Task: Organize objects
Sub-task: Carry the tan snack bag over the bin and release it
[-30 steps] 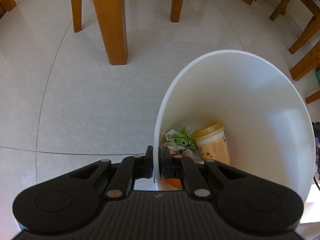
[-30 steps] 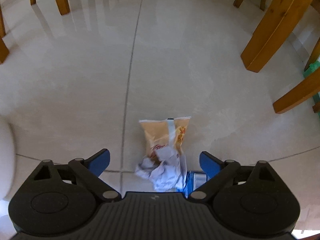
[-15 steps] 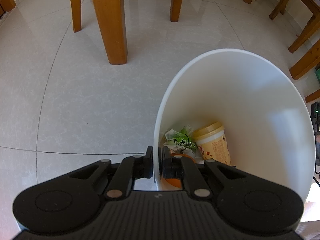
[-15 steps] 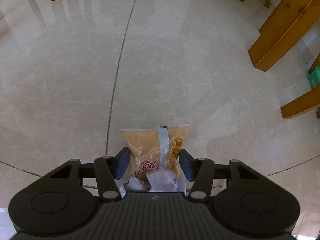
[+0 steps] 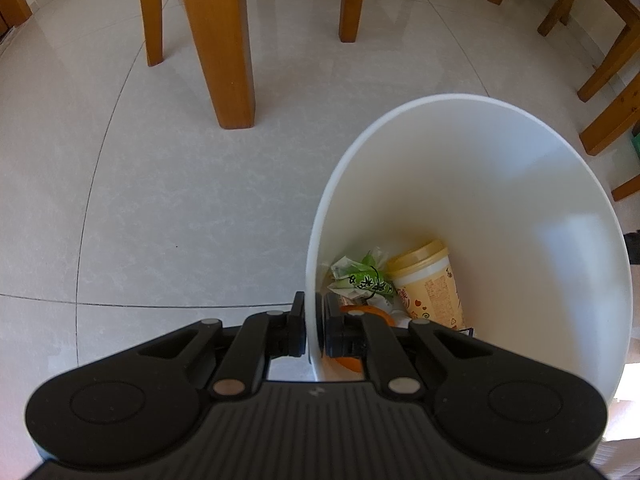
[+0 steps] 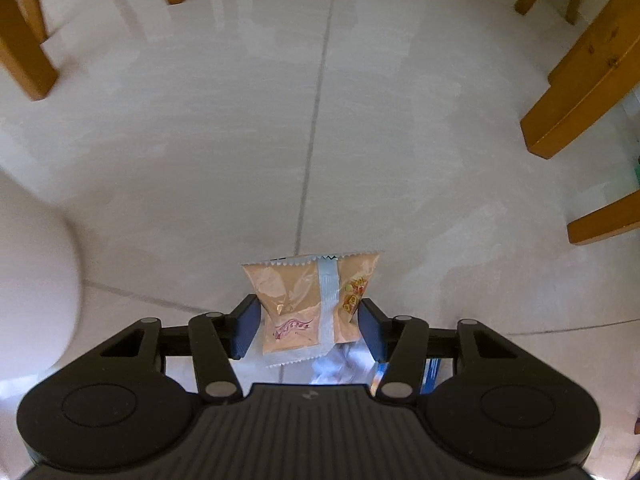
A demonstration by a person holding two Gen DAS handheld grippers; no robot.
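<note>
Left wrist view: left gripper (image 5: 314, 330) clamped on near rim of tall white plastic bin (image 5: 500, 184), one finger outside wall, other inside. Bin held tilted over pale tiled floor (image 5: 180, 200). Yellow-lidded paper cup (image 5: 428, 284) and green-printed crumpled wrapper (image 5: 362, 280) seen at bin bottom (orange item partly hidden beneath).

Right wrist view: right gripper (image 6: 308, 330) closed on tan crinkled snack packet (image 6: 310, 306), raised above floor. Bin wall (image 6: 36, 276) seen blurred at left edge; crumpled white paper (image 6: 340, 366) glimpsed below packet.

You are in a home dining area. Pale glossy floor tiles (image 5: 168, 208) spread out around a white waste bin (image 5: 500, 184). Beyond the bin stand orange-brown wooden table and chair legs (image 5: 224, 40), with more chair legs (image 6: 580, 96) to its right.
</note>
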